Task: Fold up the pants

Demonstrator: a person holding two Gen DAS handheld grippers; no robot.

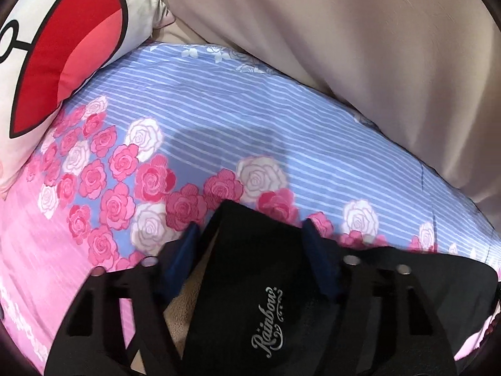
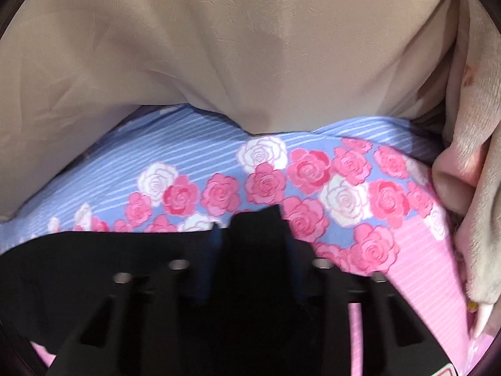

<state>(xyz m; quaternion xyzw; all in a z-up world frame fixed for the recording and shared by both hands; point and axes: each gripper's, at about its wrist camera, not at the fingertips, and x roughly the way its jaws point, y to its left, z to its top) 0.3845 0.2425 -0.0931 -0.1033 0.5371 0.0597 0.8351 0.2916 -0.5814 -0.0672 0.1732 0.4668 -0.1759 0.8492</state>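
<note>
- We see the black pants (image 1: 250, 269), "Rainbow" lettering showing, lifted over the bed sheet (image 1: 219, 109) between our two tongs.
- Our left tongs (image 1: 250, 235) pinch one black edge between blue pads.
- Our right tongs (image 2: 253, 228) pinch another black edge; the cloth hangs leftward.
- The rose-patterned sheet lies beneath, a beige blanket (image 2: 219, 47) behind, a red-and-white pillow (image 1: 62, 31) at far left.

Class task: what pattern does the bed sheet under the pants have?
Blue with white stripes and pink and white roses, on the sheet; clearest in the left wrist view.
</note>
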